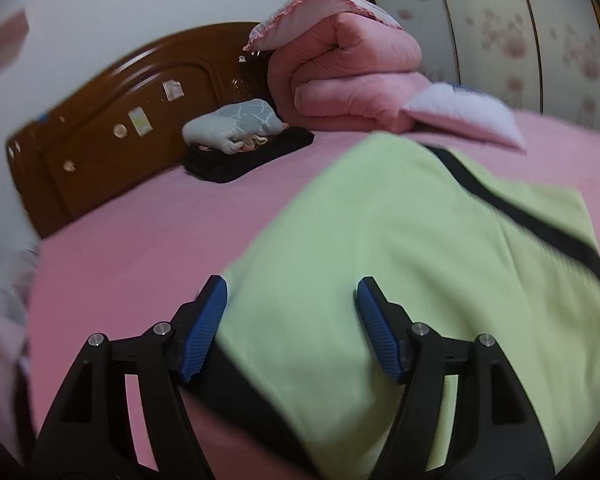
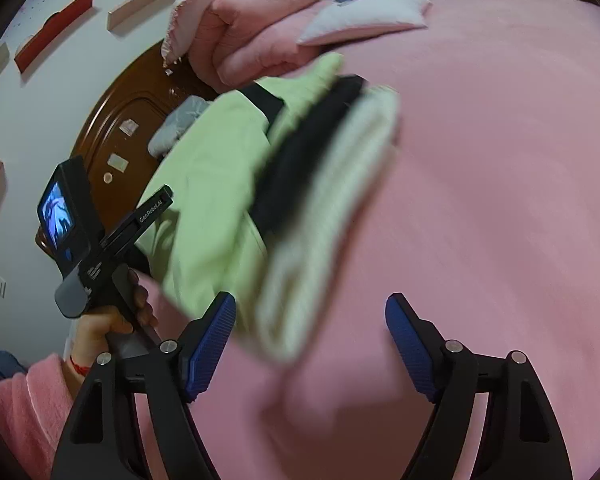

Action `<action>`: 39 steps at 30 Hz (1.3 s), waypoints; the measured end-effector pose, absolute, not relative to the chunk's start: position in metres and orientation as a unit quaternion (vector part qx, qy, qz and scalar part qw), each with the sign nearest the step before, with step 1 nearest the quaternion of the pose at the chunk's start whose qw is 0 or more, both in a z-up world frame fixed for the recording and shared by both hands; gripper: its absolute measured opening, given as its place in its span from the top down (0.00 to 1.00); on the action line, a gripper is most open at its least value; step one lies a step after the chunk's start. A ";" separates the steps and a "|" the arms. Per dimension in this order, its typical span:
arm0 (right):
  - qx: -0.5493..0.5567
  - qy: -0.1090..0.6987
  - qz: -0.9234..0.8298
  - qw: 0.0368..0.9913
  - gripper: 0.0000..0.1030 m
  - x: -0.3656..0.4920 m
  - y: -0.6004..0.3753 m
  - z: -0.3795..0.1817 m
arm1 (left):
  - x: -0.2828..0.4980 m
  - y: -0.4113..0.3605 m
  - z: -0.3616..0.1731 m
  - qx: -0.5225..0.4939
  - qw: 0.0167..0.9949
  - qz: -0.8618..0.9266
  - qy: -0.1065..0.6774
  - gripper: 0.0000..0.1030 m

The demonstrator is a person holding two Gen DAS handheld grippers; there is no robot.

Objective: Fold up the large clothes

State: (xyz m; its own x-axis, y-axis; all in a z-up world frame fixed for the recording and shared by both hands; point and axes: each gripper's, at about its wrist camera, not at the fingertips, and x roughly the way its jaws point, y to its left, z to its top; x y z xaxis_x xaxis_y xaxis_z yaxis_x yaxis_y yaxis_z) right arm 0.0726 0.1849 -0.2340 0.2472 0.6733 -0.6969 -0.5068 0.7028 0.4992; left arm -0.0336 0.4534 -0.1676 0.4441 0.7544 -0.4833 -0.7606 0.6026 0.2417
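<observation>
A light green garment (image 1: 400, 260) with a black stripe (image 1: 520, 208) lies folded on the pink bed sheet (image 1: 140, 248). My left gripper (image 1: 291, 284) hovers open over its near edge; the blue pads (image 1: 208, 320) do not press the cloth. In the right wrist view the same garment (image 2: 212, 184) shows a black band (image 2: 300, 160) and a pale ribbed hem (image 2: 332, 208), blurred. My right gripper (image 2: 311, 300) stands open above the sheet (image 2: 480, 180), with the hem just beyond its left finger and nothing gripped. A hand (image 2: 112, 320) in a pink sleeve holds the left tool.
A brown wooden headboard (image 1: 120, 120) stands at the far end of the bed. A folded pink quilt (image 1: 352, 76) and a white pillow (image 1: 460, 112) lie beside it. A grey-white bundle (image 1: 236, 128) rests on a black cloth (image 1: 252, 156). Shelves (image 2: 56, 28) hang on the wall.
</observation>
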 end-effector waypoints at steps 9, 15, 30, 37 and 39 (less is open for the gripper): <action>0.085 0.530 0.274 0.798 0.15 -0.008 0.025 -0.246 | -0.115 0.297 -0.211 -0.104 0.792 0.479 0.364 0.37; 0.104 0.570 0.188 0.793 0.14 -0.064 -0.105 -0.254 | -0.177 0.155 -0.243 -0.141 0.769 0.433 0.449 0.37; 0.012 0.580 0.012 0.814 0.14 -0.222 -0.339 -0.225 | -0.267 -0.106 -0.136 -0.110 0.853 0.077 0.505 0.38; 0.070 0.595 -0.002 0.800 0.13 -0.267 -0.375 -0.175 | -0.281 -0.125 -0.049 -0.041 0.854 0.047 0.516 0.38; 0.066 0.583 -0.011 0.809 0.09 -0.274 -0.383 -0.153 | -0.281 -0.131 -0.032 -0.022 0.854 0.037 0.518 0.38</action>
State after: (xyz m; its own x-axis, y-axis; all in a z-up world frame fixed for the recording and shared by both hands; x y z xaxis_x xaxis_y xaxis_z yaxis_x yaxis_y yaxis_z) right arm -0.2741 -0.3826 -0.1532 0.3191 0.0595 -0.9458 0.0936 0.9912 0.0939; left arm -0.2814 -0.1306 -0.0316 0.4612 0.0399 -0.8864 -0.0858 0.9963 0.0002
